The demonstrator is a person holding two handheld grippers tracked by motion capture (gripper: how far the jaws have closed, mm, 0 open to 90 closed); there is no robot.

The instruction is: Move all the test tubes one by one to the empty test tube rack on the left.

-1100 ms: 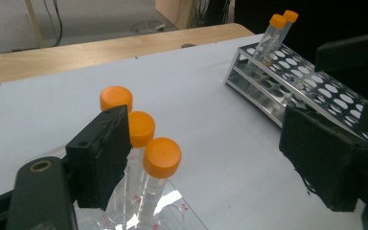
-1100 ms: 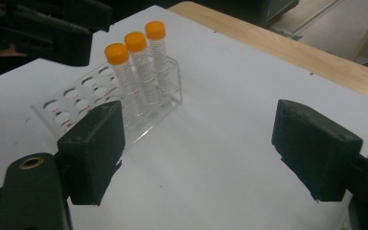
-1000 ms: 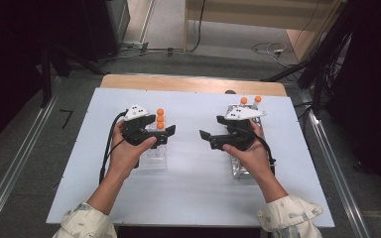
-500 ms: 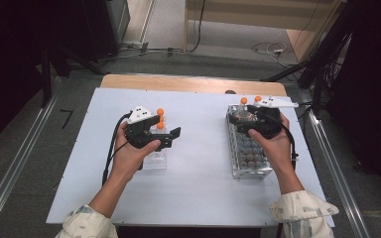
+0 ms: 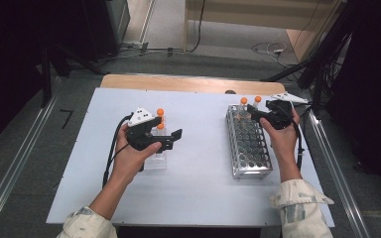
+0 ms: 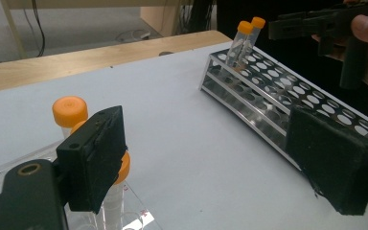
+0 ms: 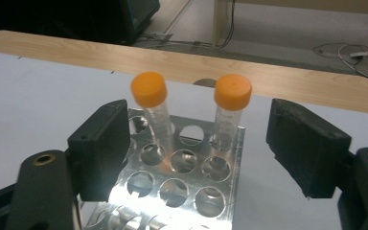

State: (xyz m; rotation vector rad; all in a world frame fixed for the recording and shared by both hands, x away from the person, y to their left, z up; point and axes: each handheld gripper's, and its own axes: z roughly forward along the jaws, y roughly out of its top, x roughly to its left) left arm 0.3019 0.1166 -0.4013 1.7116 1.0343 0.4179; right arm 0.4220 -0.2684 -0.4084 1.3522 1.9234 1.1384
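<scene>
Standing upright with their long axes near vertical, two orange-capped tubes (image 7: 191, 120) sat in the far end row of the metal rack (image 5: 248, 148), caps up, the left one tilted slightly. The rack, otherwise showing bare holes, lay on the right half of the white bench (image 5: 203, 188), its length running away from the person. The right gripper (image 5: 258, 116) hung over the rack's far end, its jaws wide apart, pointing at the tubes and gripping nothing; they had just been closing a little, with both tubes framed between them but untouched.

On the bench's left half, a small clear stand (image 5: 155, 161) held more orange-capped tubes (image 6: 70, 112), also upright. The left gripper (image 5: 173, 139) hovered over that stand with jaws wide and nothing pressed between them.

Compared with a second earlier, the right gripper had shifted from above the rack's middle out to its far right end, uncovering the rack; the left gripper sat in much the same place.
</scene>
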